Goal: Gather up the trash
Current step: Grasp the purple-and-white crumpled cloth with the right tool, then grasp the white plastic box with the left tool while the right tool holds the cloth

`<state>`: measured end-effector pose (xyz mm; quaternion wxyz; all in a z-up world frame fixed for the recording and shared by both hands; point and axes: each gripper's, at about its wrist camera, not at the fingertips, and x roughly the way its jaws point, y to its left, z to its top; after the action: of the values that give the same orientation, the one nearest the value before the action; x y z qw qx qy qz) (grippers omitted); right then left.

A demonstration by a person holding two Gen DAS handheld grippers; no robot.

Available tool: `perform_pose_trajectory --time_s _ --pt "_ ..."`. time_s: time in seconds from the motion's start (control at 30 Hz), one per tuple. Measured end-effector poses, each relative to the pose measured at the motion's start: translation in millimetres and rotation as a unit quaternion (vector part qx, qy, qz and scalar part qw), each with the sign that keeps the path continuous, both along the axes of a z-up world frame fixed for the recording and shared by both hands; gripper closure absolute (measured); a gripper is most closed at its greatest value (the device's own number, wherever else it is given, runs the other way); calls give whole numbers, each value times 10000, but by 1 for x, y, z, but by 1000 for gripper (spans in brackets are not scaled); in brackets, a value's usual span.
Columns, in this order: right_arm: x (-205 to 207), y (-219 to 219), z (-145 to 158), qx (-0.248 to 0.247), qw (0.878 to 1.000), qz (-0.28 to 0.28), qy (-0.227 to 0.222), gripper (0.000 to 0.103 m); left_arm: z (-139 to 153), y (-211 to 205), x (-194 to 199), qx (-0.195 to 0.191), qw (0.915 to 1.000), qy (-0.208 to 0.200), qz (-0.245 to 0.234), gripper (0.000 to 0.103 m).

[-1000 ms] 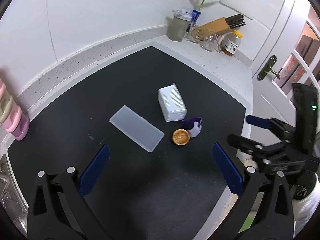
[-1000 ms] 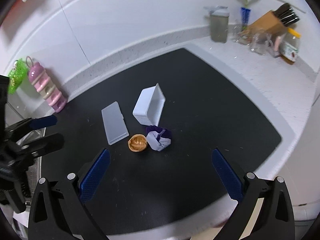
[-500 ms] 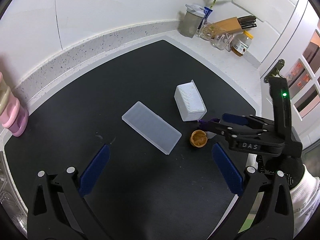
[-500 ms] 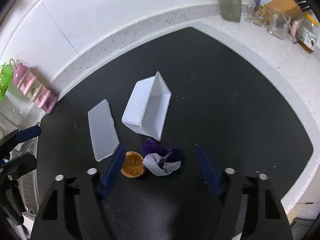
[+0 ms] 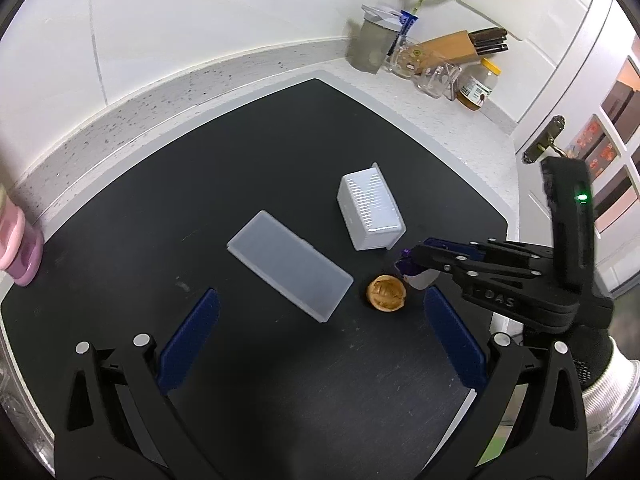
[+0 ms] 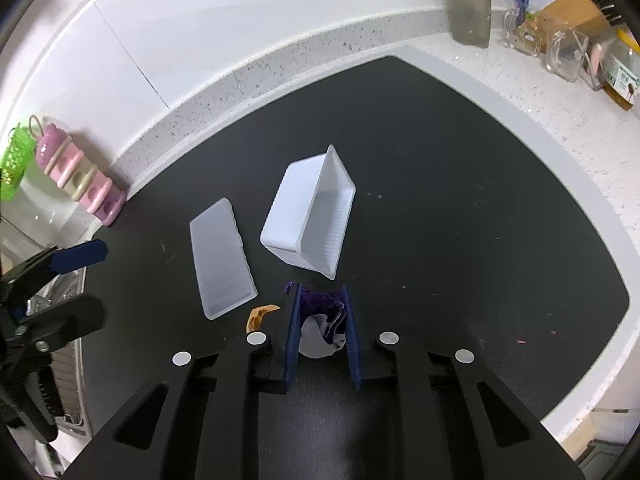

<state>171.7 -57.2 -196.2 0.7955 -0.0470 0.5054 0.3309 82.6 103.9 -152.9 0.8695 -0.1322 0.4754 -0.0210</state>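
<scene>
A crumpled purple and white wrapper [image 6: 322, 340] lies on the black mat [image 6: 460, 220]. My right gripper [image 6: 321, 288] points down over it, its jaws closing, and both blue pads press on the wrapper's sides. In the left wrist view the right gripper [image 5: 416, 260] covers most of the wrapper [image 5: 418, 280]. Just left of it lies a brown nutshell half [image 5: 387, 293], partly hidden in the right wrist view [image 6: 260, 314]. A white plastic box [image 6: 310, 216] lies on its side behind the wrapper, and its flat lid [image 6: 222, 256] is to the left. My left gripper [image 5: 320, 292] hovers open and empty over the lid's near end.
A pink stacked container [image 6: 80, 176] and a green basket [image 6: 14, 164] stand at the mat's left. A sink [image 6: 68, 360] lies beyond the left edge. At the back right of the white counter [image 5: 460, 120] are a grey canister [image 5: 370, 48], glass jars and a knife block [image 5: 460, 46].
My right gripper has come down over the wrapper and its jaws have gone from wide open to narrow around it. The left gripper has drifted slightly closer to the mat, still open.
</scene>
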Motion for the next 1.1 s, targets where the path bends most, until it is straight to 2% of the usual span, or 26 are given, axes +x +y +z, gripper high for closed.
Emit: perform_pose_trajectory --time_s 0.43,0.9,0.93,0.97,1.0,1.07,1.1 --pt "-26 -65 54 49 9982 -433 -410 85 -1 -30 55 88 9995 -9 -294 3" --pt "-35 -118 67 25 9949 -846 -549 84 -50 -54 116 345 9970 586 -380 4" --pt "-35 -120 67 27 9948 -861 -544 84 -54 -55 118 338 9967 637 -375 10" --pt "-35 -122 67 29 9947 -872 -541 84 -56 -55 119 367 9962 693 -369 23" --pt "-35 -123 67 32 9947 -881 -537 84 -59 -56 121 385 9958 750 -365 28" --pt "-36 -126 67 41 9946 -891 -532 85 -64 -59 123 400 9947 852 -410 53" --pt "-36 -127 67 44 9946 -897 -529 84 -65 -60 123 421 9944 868 -423 61"
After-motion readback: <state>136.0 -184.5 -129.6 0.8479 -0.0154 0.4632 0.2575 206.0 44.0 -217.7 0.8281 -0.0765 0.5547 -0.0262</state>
